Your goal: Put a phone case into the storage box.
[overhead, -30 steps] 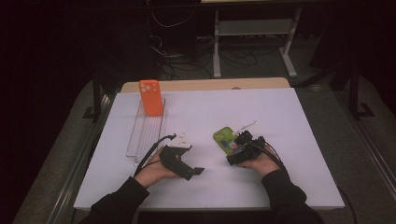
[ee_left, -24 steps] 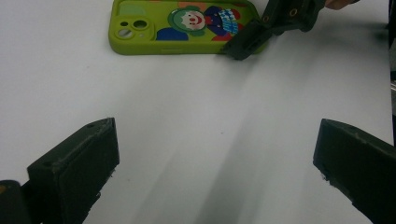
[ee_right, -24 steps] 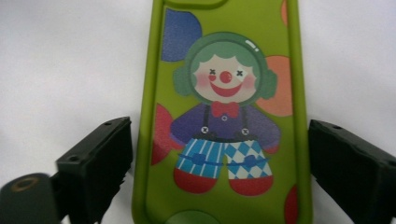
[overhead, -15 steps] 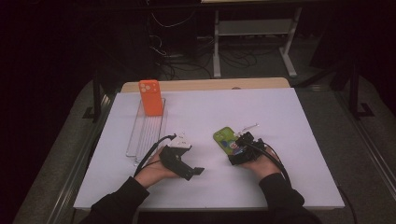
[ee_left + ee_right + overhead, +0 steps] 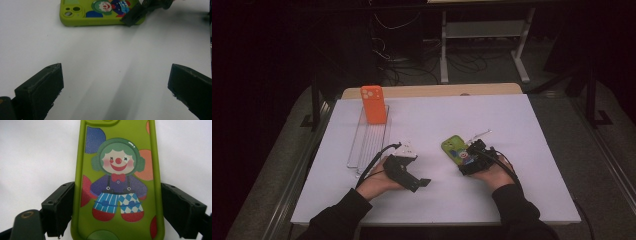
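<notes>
A green phone (image 5: 453, 148) with a clown picture on its back lies flat on the white table; it also appears in the left gripper view (image 5: 100, 12). My right gripper (image 5: 464, 159) straddles its near end. In the right gripper view the jaws of my right gripper (image 5: 117, 195) have just been closing and now touch both long edges of the phone (image 5: 117, 177). My left gripper (image 5: 417, 182) rests on the table to the left, apart from the phone. Its jaws stand wide (image 5: 116, 72) with only bare table between them.
An orange phone (image 5: 373, 104) stands upright at the far end of a clear slotted rack (image 5: 369, 140) on the table's left side. The white table top (image 5: 522, 115) stretches wide to the right and beyond the green phone. Dark floor and cables lie behind.
The right gripper's jaws have drawn in against the sides of the green phone. Both hands have stayed where they were.
</notes>
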`<state>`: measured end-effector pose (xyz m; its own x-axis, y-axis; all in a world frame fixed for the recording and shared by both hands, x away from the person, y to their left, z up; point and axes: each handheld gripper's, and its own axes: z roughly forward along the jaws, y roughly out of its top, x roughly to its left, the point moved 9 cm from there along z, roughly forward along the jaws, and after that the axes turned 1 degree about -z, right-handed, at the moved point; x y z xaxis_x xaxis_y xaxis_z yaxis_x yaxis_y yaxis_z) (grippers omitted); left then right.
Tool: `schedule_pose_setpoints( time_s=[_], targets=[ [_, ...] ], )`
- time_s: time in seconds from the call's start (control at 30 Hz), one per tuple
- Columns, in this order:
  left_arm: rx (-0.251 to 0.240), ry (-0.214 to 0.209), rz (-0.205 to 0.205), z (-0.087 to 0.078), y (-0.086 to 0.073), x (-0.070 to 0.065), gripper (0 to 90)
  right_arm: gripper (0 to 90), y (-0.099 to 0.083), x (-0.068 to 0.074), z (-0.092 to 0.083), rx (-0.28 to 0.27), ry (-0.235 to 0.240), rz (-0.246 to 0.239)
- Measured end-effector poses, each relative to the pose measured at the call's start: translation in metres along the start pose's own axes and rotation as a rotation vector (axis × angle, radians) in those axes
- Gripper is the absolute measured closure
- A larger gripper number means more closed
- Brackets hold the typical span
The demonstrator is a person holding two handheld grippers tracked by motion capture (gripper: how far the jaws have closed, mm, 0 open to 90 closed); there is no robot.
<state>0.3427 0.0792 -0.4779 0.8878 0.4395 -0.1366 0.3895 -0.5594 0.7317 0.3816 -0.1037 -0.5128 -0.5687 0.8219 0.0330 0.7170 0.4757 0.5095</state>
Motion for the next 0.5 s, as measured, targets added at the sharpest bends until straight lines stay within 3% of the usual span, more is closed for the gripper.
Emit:
schedule_pose_setpoints(
  time_s=[0.23, 0.4, 0.5],
  targets=[
    [-0.010, -0.031, 0.014, -0.008, 0.015, -0.003, 0.0, 15.5, 0.011, -0.011, -0.019, -0.044, 0.046, -0.055],
    [0.000, -0.065, 0.047, -0.011, 0.025, -0.004, 0.0, 15.5, 0.014, -0.023, -0.033, -0.066, 0.073, -0.117],
    [0.001, -0.064, 0.069, -0.011, 0.030, -0.003, 0.0, 15.5, 0.015, -0.026, -0.040, -0.070, 0.090, -0.161]
  ],
)
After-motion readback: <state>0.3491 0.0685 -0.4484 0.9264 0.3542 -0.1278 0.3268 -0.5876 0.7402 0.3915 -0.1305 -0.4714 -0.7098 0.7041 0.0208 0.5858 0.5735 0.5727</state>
